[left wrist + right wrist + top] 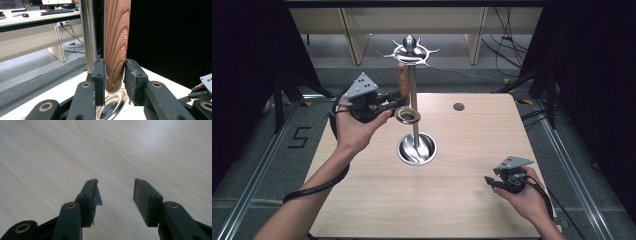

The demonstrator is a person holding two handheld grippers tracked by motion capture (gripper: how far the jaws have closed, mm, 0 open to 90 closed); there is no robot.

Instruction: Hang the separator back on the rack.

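Note:
A steel rack stands mid-table: a thin pole (413, 95) rising from a round shiny base dish (416, 148), with a ring of hooks (410, 51) on top. A utensil with a wooden handle (402, 81) hangs upright beside the pole, and its metal ring-shaped head (407, 116) sits below the handle. My left gripper (398, 101) is shut on the lower end of that wooden handle (115, 45), with the pole (89, 35) just behind it. My right gripper (488, 181) rests low over the table's near right part, open, with only bare wood between its fingers (142, 200).
The light wooden table (452, 200) has a small dark round hole (458, 106) at the back right. Black curtains flank both sides. Desks and cables lie on the floor behind the table. A cable (319, 186) trails from my left gripper along the forearm.

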